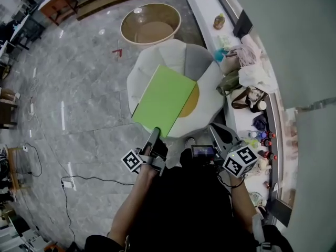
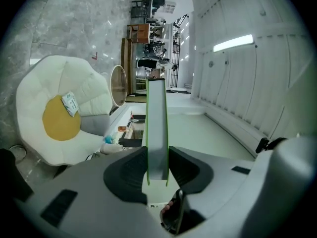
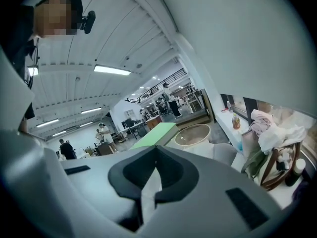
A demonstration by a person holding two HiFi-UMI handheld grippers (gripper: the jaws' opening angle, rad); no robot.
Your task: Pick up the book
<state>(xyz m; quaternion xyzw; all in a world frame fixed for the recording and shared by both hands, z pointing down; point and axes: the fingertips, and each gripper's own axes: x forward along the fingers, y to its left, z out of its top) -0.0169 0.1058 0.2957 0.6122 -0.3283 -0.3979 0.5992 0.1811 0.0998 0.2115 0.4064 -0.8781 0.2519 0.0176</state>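
Book (image 1: pixel 164 100) above egg-shaped seat (image 1: pixel 211 91); tub (image 1: pixel 140 18) beyond; cluttered counter (image 1: pixel 202 7) alongside.

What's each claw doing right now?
Left claw: closed on the green book.
Right claw: closed, empty.

Left of the egg-shaped cushion seat (image 1: pixel 210 88) the marble floor (image 1: pixel 79 88) lies open — only a thin cable (image 1: pixel 94 179) trails across it near the person's feet. A round tub (image 1: pixel 150 25) stands just beyond the seat. The white desk (image 1: pixel 200 4) closes the right side, crowded with bags and clothes (image 1: pixel 247 70) and small bottles (image 1: pixel 265 137). The green book (image 1: pixel 164 100) hangs over the seat's left half — covering it.
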